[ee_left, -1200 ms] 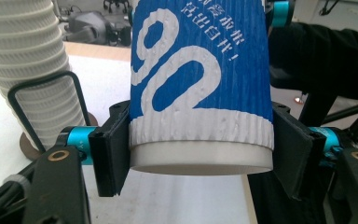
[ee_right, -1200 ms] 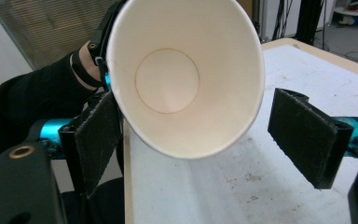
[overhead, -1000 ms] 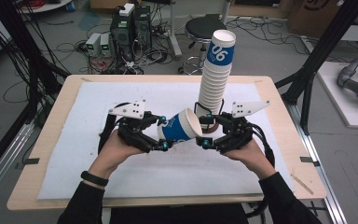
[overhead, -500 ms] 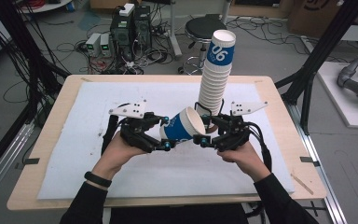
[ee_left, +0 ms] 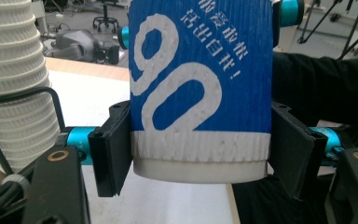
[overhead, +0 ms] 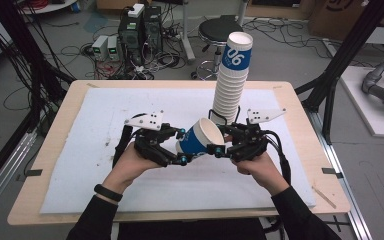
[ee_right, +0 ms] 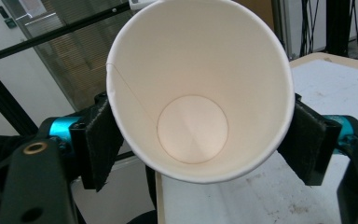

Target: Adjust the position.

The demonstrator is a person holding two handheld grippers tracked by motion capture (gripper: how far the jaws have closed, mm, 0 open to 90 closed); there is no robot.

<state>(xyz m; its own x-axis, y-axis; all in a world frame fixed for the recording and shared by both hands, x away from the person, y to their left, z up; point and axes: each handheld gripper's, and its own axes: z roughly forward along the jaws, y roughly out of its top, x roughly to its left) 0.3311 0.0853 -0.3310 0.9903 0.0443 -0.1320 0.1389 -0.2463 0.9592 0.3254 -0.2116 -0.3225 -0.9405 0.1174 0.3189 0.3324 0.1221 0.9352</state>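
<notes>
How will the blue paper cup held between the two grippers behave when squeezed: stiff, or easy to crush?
The blue paper cup is probably light and thin-walled, empty inside. Its open rim likely deforms easily under the right gripper. The base held by the left gripper seems stiffer.

Blue cup (ee_left: 198, 88) with white "06" upside down, clamped at its white base between the left tool's (ee_left: 199, 161) black jaws. Ribbed white cup stack (ee_left: 14, 79) at left, on the desk (ee_left: 88, 98).

The paper cup (overhead: 200, 138) is held on its side above the table (overhead: 60, 155), between the left gripper (overhead: 181, 146) and right gripper (overhead: 222, 142); the cup stack (overhead: 230, 82) is stood just behind.
</notes>
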